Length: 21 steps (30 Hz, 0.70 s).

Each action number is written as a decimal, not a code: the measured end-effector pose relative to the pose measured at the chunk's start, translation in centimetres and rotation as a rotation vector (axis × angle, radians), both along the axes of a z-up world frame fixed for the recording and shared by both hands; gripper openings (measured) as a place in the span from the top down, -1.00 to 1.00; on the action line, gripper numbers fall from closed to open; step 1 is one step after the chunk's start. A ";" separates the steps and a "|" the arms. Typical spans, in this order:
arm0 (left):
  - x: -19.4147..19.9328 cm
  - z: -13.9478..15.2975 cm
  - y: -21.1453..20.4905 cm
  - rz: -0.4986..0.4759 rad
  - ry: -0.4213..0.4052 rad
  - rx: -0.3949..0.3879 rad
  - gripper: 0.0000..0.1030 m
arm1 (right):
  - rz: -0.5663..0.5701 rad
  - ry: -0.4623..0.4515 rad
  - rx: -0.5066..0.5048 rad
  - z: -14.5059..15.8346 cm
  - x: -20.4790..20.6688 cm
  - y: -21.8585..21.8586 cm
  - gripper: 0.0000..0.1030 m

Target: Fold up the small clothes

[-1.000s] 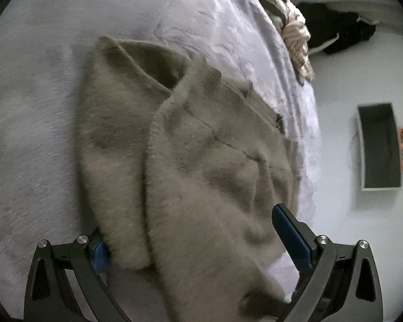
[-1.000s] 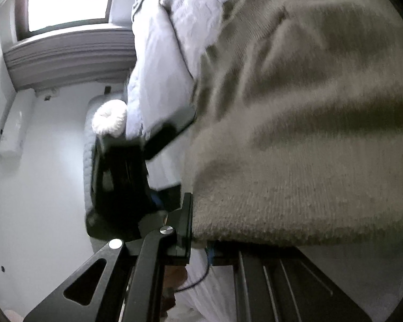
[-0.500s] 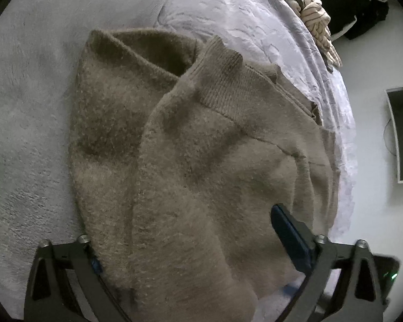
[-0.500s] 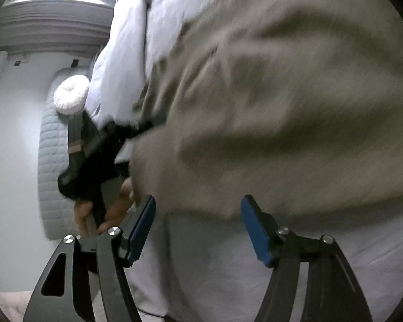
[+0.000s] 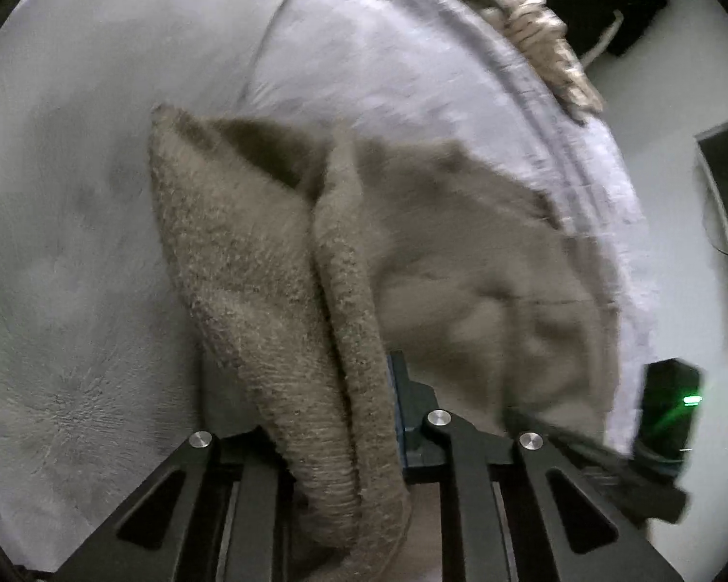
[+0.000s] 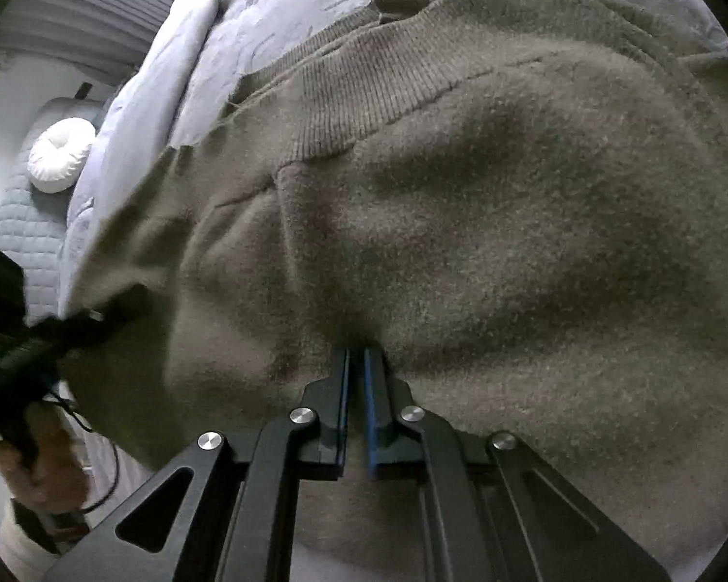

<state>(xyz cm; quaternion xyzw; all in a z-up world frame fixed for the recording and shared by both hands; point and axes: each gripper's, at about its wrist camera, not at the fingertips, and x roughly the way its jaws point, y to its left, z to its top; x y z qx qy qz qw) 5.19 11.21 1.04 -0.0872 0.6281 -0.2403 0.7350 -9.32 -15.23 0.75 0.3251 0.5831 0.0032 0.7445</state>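
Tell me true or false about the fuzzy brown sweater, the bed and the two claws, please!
1. The sweater lies on a bed with a pale grey cover. True.
2. The left claw is wide open with nothing in it. False: its jaws are closing, with a bunched edge of the sweater between them.
3. The right claw is pinched shut at the sweater's edge. True.
4. The sweater is bright red. False: it is brownish grey.
5. A round white cushion shows beside the bed in the right view. True.
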 end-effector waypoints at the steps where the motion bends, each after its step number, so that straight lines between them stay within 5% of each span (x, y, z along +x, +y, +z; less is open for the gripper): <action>1: -0.2 1.1 -0.6 -0.014 -0.023 -0.008 0.65 | 0.002 -0.006 0.006 0.1 -0.2 -0.1 0.91; 12: -2.7 9.9 -12.9 -0.251 -0.215 -0.071 0.65 | -0.094 -0.096 0.178 1.3 -6.0 -6.4 0.85; 21: -7.9 8.2 -28.3 -0.468 -0.312 0.057 0.65 | -0.340 -0.145 0.288 1.4 -14.0 -16.0 0.83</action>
